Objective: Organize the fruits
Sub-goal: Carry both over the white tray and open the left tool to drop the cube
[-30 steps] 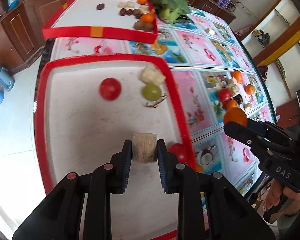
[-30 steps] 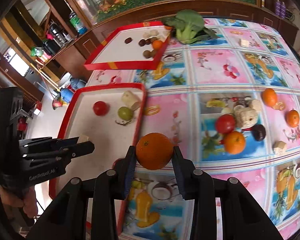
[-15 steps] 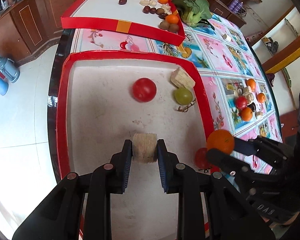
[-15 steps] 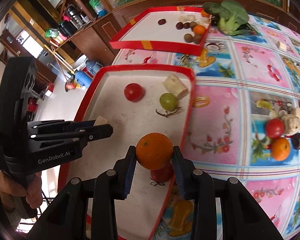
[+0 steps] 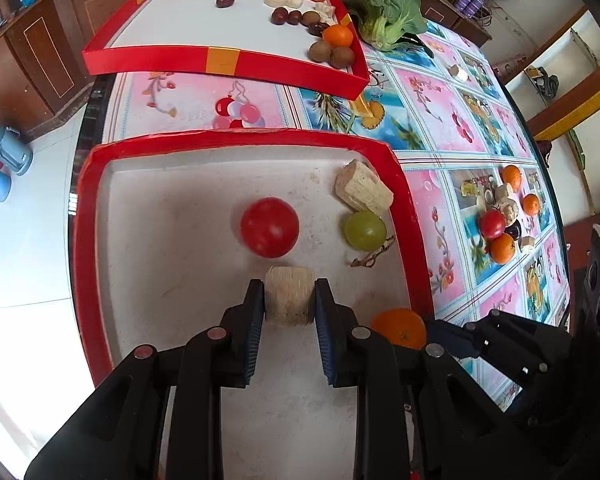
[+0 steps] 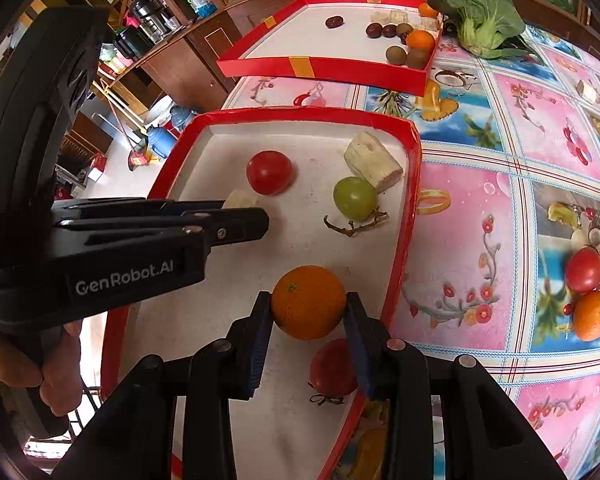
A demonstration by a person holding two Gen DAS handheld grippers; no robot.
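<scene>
Near tray (image 5: 88,240): red rim, white floor; collecting spot, judging by tomato (image 5: 269,227), grape (image 5: 365,230) & cane chunk (image 5: 363,189) inside.
R gripper (image 6: 307,308): clamped on orange (image 6: 308,302) over tray, prob. for drop-off.
L gripper (image 5: 289,300): pinched pale cane piece (image 5: 289,295), low over tray floor.

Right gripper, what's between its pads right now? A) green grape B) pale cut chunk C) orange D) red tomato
C: in the right wrist view the right gripper has both pads pressed on the orange, above the near red tray; the pale cut chunk is in the left gripper.
</scene>
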